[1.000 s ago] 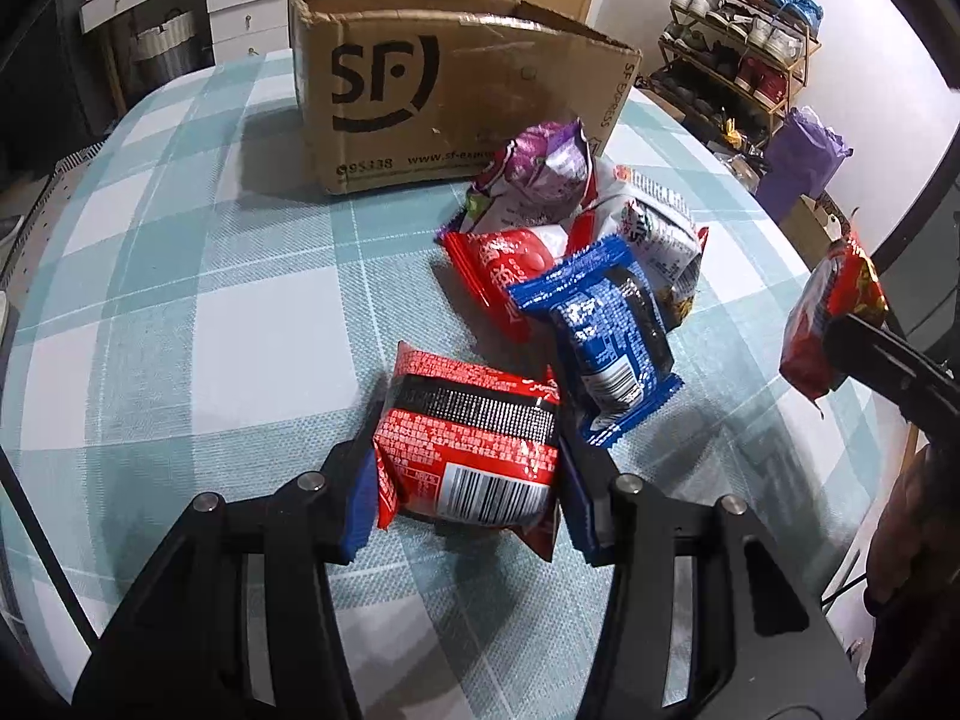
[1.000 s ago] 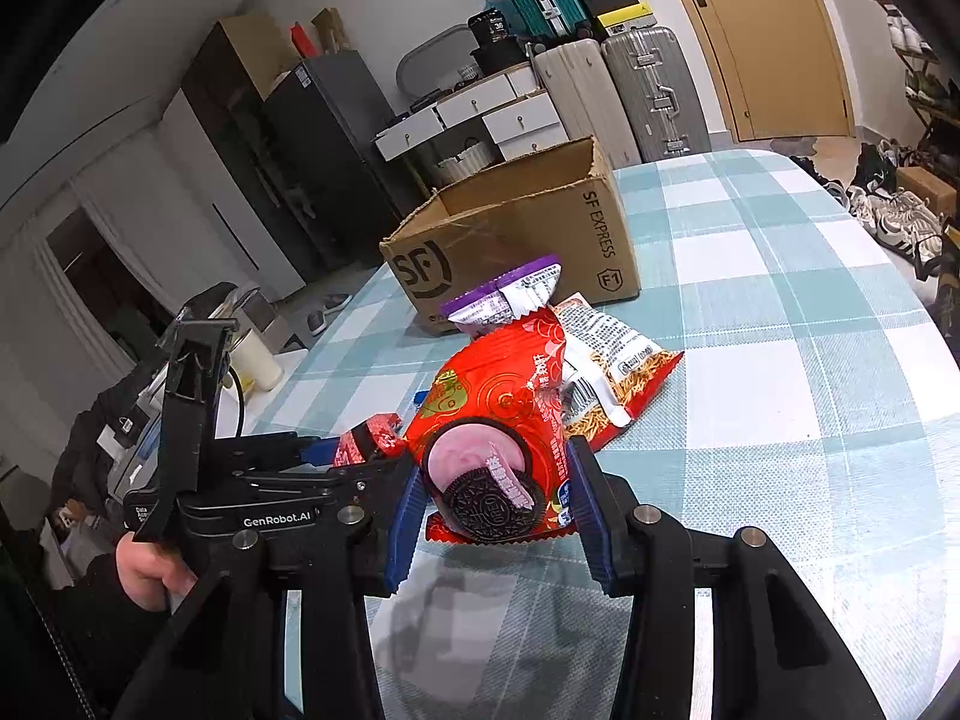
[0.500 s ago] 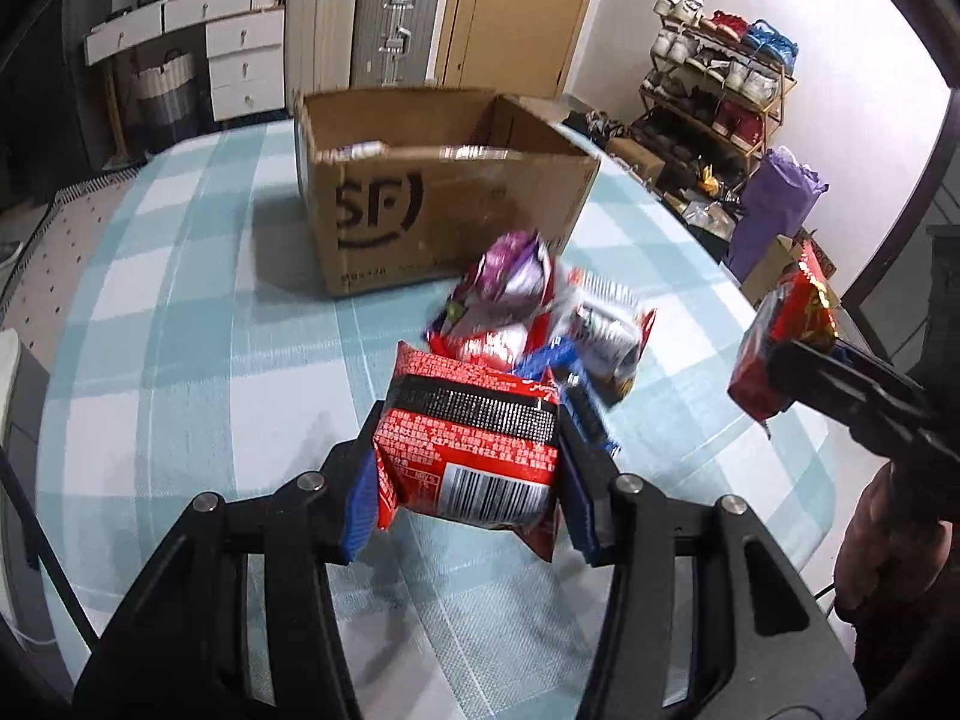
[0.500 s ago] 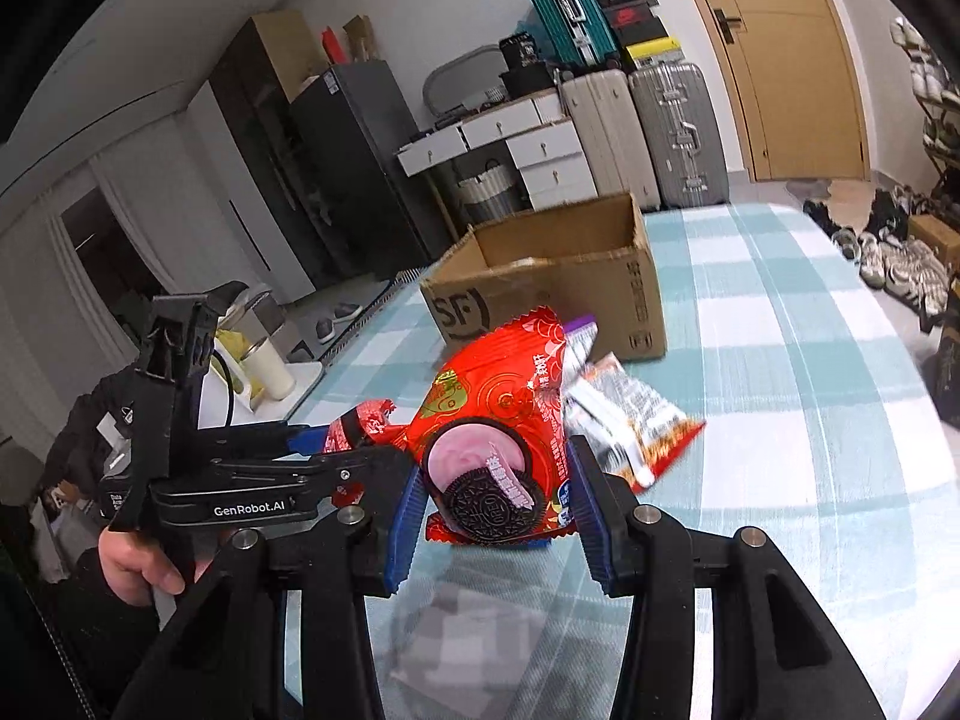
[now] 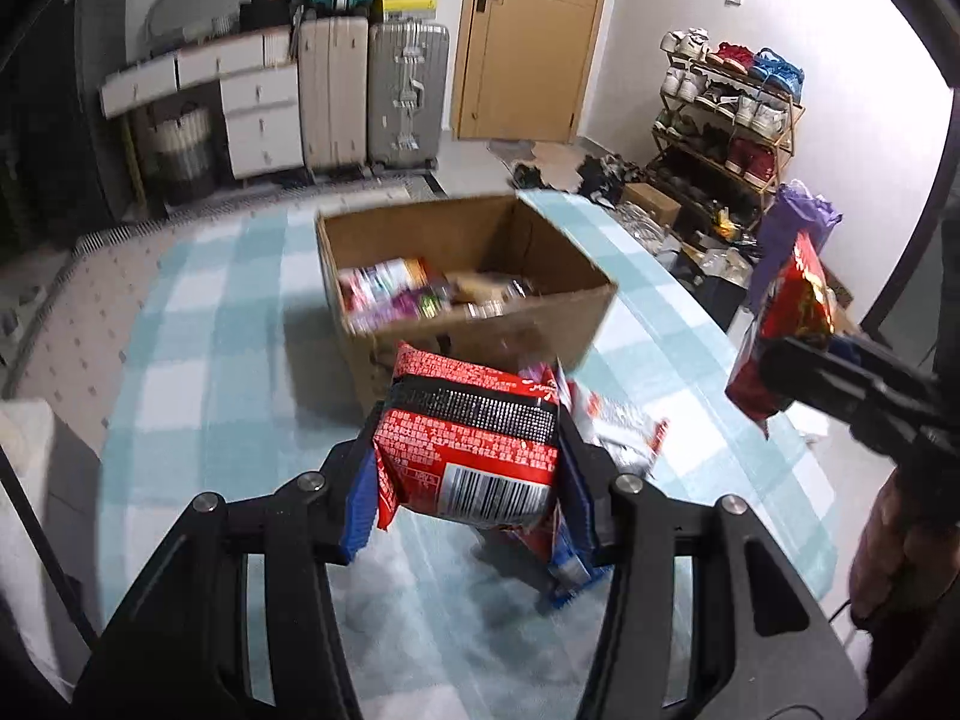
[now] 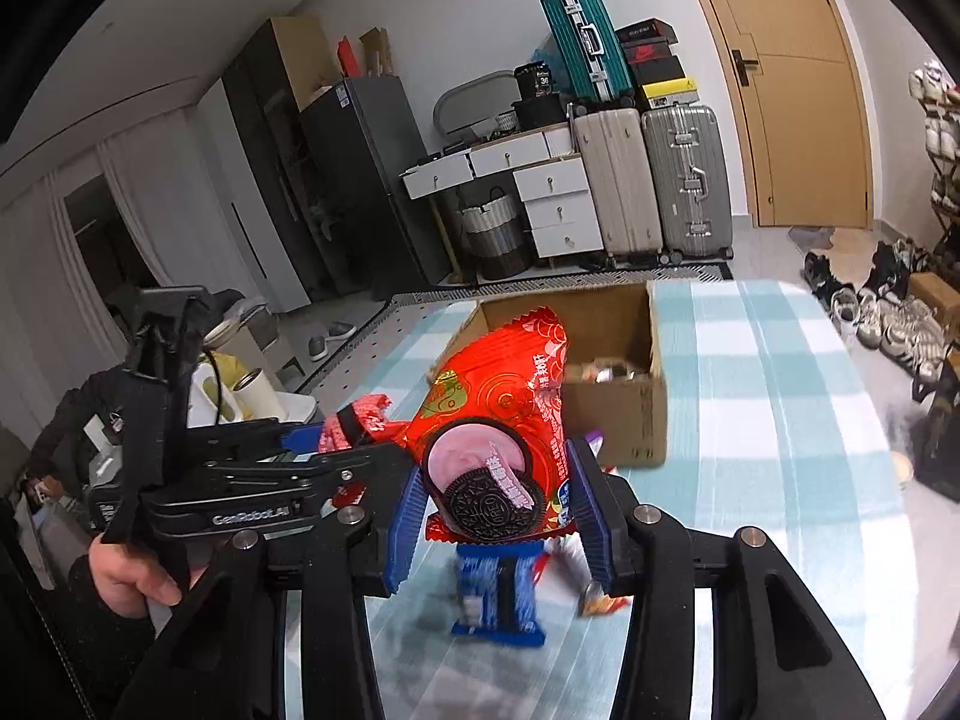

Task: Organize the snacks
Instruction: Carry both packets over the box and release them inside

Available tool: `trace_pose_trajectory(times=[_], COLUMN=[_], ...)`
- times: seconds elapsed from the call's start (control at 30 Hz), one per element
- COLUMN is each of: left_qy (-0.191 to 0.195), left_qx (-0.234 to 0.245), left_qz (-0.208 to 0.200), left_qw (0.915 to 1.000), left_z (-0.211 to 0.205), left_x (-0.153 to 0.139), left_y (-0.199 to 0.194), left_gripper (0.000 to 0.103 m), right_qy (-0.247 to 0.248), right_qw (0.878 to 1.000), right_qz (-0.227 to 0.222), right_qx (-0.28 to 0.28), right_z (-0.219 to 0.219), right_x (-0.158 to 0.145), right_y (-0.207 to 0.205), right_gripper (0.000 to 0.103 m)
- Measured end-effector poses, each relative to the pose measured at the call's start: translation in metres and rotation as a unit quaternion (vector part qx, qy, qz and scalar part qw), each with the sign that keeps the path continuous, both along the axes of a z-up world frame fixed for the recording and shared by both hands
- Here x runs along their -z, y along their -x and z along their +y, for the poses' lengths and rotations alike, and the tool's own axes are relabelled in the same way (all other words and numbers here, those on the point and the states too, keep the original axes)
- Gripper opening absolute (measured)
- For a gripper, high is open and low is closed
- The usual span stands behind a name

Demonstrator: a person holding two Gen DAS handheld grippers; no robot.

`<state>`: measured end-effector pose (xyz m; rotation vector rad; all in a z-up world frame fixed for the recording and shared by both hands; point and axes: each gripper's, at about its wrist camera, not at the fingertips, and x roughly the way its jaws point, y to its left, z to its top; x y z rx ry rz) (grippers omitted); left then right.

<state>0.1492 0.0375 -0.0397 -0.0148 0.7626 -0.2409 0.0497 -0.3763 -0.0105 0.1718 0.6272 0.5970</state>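
Observation:
My left gripper (image 5: 468,474) is shut on a red snack packet with a black band and barcode (image 5: 474,450), held above the table. My right gripper (image 6: 498,498) is shut on a red Oreo packet (image 6: 504,414), also lifted; it shows at the right of the left wrist view (image 5: 780,324). The open cardboard box (image 5: 540,324) stands ahead with several snacks inside (image 5: 414,294); it also shows in the right wrist view (image 6: 624,414). A blue packet (image 6: 495,597) and other snacks (image 5: 624,438) lie on the table below the grippers.
The table has a teal-and-white checked cloth (image 5: 204,372). Suitcases (image 5: 372,90), white drawers (image 5: 258,114) and a door (image 5: 528,36) stand behind. A shoe rack (image 5: 726,114) and a purple bag (image 5: 792,222) stand at the right. The left gripper and hand show in the right wrist view (image 6: 198,480).
Both grippers have risen with their packets and moved toward the box. The box's inside now shows from above. The snack pile has dropped below the fingers.

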Motion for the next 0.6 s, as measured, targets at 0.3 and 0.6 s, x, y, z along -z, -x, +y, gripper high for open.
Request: trace_pose_trajectory(times=[0.3,0.6], left_qy=[0.015,0.028], left_qx=[0.015,0.021], left_qz=[-0.009,0.0], left_qw=[0.9997,0.9994], left_z=[-0.004,-0.006], left_x=[-0.039,-0.065], left_y=[-0.034,-0.084], left_gripper=[0.047,0.047], right_qy=[0.015,0.024], right_qw=[0.999,0.999], right_qz=[-0.026,-0.025], right_qx=[-0.013,-0.016], right_z=[0.012,0.025], right_x=[-0.036,-0.05], right_y=[-0.037,-0.091], right_gripper=[0.045,0.045])
